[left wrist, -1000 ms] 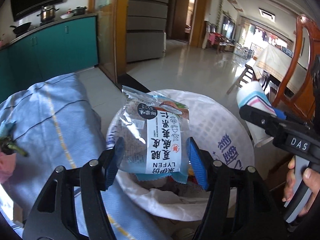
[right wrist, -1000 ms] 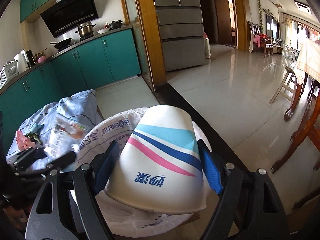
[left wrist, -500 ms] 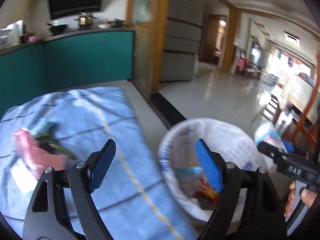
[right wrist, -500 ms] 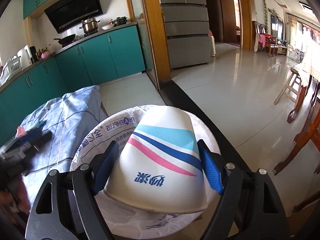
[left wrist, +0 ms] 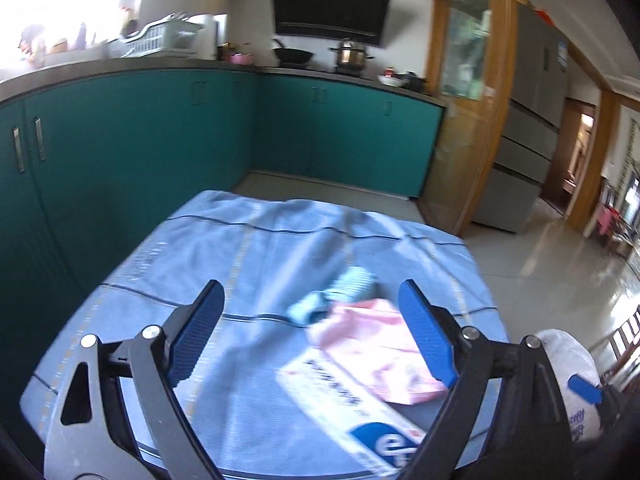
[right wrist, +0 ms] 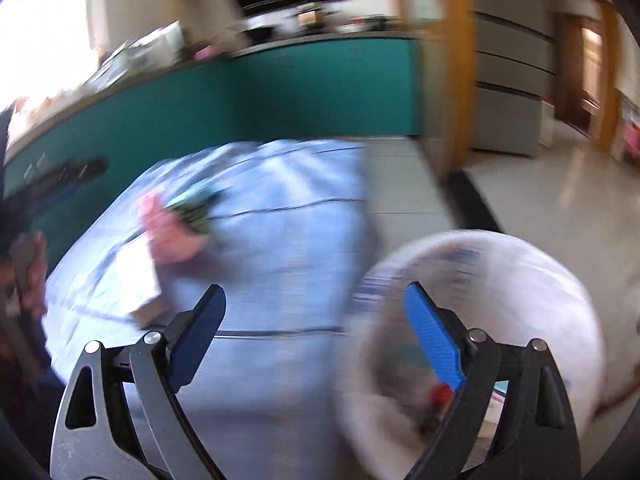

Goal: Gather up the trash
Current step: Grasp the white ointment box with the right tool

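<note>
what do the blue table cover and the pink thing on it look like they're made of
The table cover looks like woven cloth, matte light blue with thin dark lines; it shows soft folds and drapes over the edge. The pink thing is probably thin plastic film or a soft wrapper: crumpled, slightly glossy, though blur leaves it uncertain.

This is a home kitchen that opens onto a tiled living area. Teal base cabinets (left wrist: 320,140) run under a grey counter holding a dish rack (left wrist: 160,36), a wok (left wrist: 292,55) and a steel pot (left wrist: 351,54) beneath a black range hood (left wrist: 330,8); a grey refrigerator (left wrist: 528,120) stands beyond a wooden door frame (left wrist: 490,100).
</note>
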The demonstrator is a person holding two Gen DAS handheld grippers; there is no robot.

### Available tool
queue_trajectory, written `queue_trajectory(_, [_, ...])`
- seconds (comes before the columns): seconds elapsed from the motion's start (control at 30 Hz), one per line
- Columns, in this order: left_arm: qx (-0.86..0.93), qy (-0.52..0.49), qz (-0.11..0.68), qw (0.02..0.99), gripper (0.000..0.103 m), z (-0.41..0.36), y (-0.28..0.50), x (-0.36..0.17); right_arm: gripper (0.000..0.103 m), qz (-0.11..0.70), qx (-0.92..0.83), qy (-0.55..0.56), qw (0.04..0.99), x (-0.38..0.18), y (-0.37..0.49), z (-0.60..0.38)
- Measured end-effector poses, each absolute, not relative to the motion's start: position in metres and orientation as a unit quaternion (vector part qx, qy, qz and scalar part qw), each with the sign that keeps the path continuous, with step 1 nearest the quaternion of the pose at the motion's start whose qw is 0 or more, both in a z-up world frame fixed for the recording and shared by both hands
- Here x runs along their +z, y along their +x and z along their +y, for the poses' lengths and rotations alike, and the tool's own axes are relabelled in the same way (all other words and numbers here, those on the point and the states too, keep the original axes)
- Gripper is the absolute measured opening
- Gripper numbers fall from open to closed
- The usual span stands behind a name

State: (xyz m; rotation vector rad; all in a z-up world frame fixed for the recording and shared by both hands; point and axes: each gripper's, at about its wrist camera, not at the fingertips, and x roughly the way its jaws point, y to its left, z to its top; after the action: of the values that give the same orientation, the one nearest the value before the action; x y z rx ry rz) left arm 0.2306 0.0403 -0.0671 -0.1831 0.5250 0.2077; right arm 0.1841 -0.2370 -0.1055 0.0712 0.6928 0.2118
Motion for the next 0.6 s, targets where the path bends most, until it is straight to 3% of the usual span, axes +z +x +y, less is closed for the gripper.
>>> queue_trajectory(0.2, [0.145, -0.109, 0.283, 0.942, 0.089, 0.096, 0.222, -0.076, 0.089, 0.377, 0.238, -0.045, 0.894, -0.129, 0.209, -0.115])
queue_trajectory(0.5, [0.165, -0.085, 0.292, 0.938, 0.089, 0.123, 0.213, -0.085, 0.089, 0.411, 0.263, -0.074, 0.870, -0.151, 0.231, -0.059])
queue_trajectory(0.57, [0.164, -0.085, 0.294, 0.938, 0.089, 0.125, 0.214, -0.086, 0.083, 0.411, 0.265, -0.069, 0.870, -0.151, 0.232, -0.060])
queue_trajectory(0.6, [0.163, -0.087, 0.294, 0.938, 0.089, 0.125, 0.214, -0.086, 0.073, 0.409, 0.263, -0.070, 0.871, -0.150, 0.232, -0.061])
